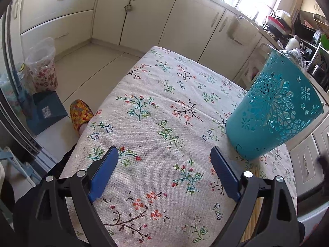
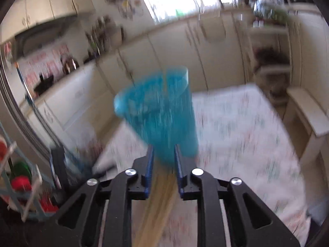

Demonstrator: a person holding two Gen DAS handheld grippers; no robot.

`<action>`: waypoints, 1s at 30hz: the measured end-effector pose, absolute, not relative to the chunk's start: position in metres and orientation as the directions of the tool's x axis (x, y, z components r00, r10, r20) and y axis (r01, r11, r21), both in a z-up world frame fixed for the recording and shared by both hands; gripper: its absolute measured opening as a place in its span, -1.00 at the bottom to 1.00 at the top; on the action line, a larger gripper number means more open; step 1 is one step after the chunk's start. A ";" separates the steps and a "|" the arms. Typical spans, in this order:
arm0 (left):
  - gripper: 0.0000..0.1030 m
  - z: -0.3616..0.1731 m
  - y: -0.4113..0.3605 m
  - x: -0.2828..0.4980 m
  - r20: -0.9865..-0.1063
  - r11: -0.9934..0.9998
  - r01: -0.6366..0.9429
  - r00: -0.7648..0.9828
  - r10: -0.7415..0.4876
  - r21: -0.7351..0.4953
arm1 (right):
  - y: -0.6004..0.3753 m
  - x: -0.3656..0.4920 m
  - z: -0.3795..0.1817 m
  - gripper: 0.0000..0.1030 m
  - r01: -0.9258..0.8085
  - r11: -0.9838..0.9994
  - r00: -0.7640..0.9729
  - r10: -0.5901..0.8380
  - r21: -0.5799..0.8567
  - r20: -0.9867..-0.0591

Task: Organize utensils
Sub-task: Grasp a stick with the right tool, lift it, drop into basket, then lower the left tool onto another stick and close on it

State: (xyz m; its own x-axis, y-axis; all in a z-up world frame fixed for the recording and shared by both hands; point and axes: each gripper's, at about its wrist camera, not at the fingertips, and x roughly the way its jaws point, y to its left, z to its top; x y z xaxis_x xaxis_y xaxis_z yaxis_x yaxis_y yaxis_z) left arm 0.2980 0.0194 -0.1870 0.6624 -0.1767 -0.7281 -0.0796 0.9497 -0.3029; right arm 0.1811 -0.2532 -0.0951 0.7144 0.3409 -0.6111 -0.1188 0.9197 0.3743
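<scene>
The table (image 1: 144, 94) is covered with a woven cloth printed with small flowers and twigs, and most of its surface lies free. Its far edge stops near the cream cupboard doors (image 1: 148, 18), with a band of pale floor (image 1: 86, 61) open to the left. There a foot in a patterned slipper (image 1: 80, 114) stands just beside the table's edge.

The left gripper (image 1: 164, 173) hangs over the near part of the cloth with its blue pads spread wide and nothing between them.

The turquoise holder (image 1: 273, 107), a plastic cup that widens upward and is pierced with lace-like flower holes, stands on the right side of the table near the edge. Pale wooden sticks (image 1: 256, 210) lie on the cloth in front of it.

The right wrist view is blurred. The right gripper (image 2: 163, 160) points at the holder's base, its pads narrowly apart. The sticks pass between them; I cannot tell if the pads press on them.
</scene>
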 end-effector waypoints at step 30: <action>0.74 -0.177 -0.018 0.295 -0.759 0.980 0.044 0.626 -0.180 -0.196 | -0.247 0.193 -0.165 -0.85 -0.132 0.982 0.584 0.187 0.135 -0.790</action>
